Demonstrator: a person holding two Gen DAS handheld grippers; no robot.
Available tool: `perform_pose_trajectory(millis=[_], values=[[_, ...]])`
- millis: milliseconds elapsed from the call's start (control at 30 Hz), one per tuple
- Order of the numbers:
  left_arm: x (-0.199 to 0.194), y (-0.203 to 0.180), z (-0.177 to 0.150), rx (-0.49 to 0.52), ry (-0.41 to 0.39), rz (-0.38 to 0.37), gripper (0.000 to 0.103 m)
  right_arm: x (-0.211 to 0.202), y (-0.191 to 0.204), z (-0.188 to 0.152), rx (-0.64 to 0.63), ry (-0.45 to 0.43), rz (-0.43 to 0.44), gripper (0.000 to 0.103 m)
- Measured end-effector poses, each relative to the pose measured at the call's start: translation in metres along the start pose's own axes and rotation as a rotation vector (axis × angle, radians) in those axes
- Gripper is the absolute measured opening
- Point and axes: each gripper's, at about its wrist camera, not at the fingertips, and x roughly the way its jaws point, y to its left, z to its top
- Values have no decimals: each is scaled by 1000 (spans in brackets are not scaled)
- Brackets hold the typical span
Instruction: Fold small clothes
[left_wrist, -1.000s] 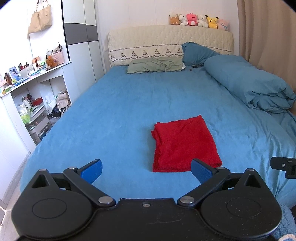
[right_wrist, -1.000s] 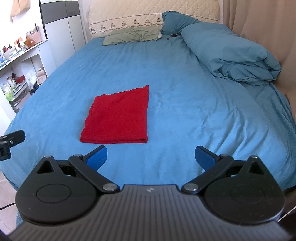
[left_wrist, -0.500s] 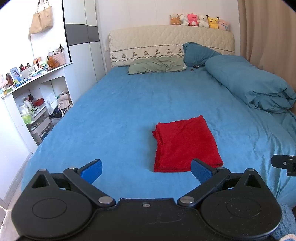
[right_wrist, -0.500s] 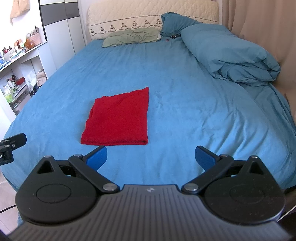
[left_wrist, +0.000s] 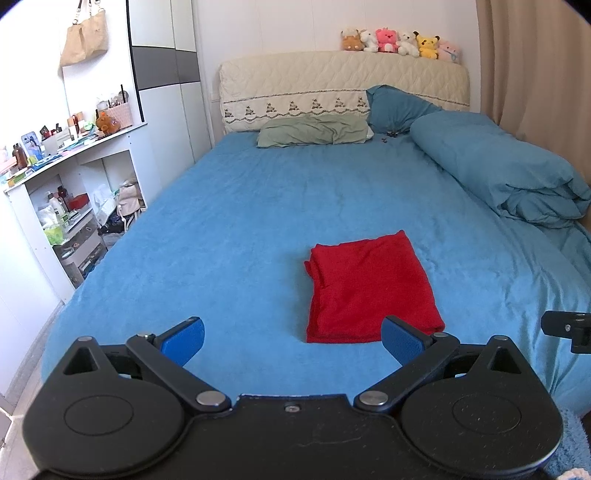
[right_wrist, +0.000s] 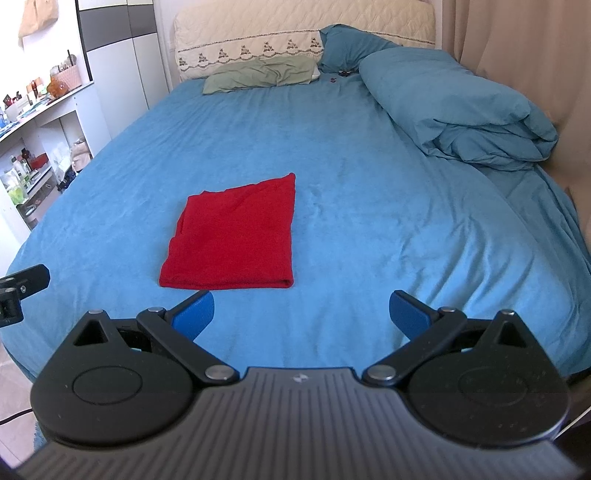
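A red garment (left_wrist: 371, 288) lies folded into a flat rectangle on the blue bed sheet (left_wrist: 240, 229), near the foot of the bed. In the right wrist view the same red garment (right_wrist: 236, 236) sits left of centre. My left gripper (left_wrist: 291, 341) is open and empty, held back from the garment's near edge, with its right pad in front of the near right corner. My right gripper (right_wrist: 301, 312) is open too, empty, just short of the garment's near right corner. Neither gripper touches the cloth.
A bunched blue duvet (left_wrist: 509, 181) lies along the bed's right side. A green pillow (left_wrist: 314, 134) and a blue pillow (left_wrist: 395, 107) rest at the headboard, with plush toys (left_wrist: 399, 40) on top. White shelves (left_wrist: 55, 206) stand left. A curtain (right_wrist: 517, 48) hangs right.
Both grippers have drawn slightly back and up from the bed. The red garment stays where it lay. Both stay open.
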Motion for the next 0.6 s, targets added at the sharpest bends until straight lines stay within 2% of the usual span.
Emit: perform_pose_trajectory(millis=[600], values=[[-4,4,3,-43,-28,17,103,0,-1,-1,0,-3,-5,103]])
